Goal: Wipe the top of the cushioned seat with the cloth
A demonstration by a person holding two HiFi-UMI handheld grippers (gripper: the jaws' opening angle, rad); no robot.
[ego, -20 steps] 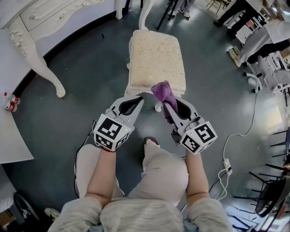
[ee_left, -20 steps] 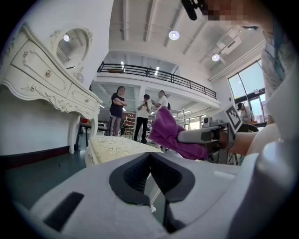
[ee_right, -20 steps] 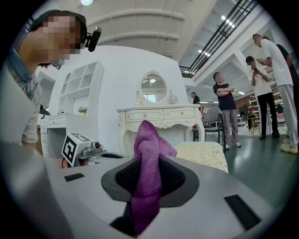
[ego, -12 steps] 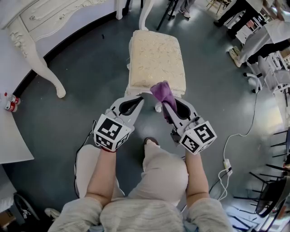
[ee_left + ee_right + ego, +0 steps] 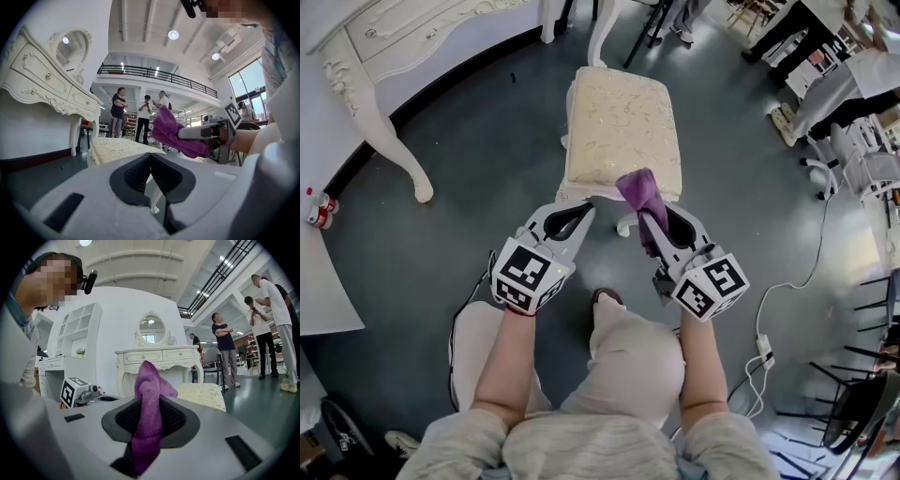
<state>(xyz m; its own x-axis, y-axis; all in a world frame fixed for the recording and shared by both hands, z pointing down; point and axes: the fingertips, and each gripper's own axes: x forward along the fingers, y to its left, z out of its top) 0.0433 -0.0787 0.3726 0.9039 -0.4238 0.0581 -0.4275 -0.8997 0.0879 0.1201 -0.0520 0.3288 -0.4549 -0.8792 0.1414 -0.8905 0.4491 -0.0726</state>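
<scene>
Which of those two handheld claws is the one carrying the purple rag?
The right gripper: the purple cloth is pinched between its jaws. The left gripper is shut on nothing.

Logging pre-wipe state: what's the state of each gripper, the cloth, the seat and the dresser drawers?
left gripper: shut, empty.
right gripper: shut on cloth.
cloth: bunched, sticking up out of the jaws, over the seat's near edge; contact unclear.
cushioned seat: upright, top otherwise bare.
dresser drawers: closed.
</scene>
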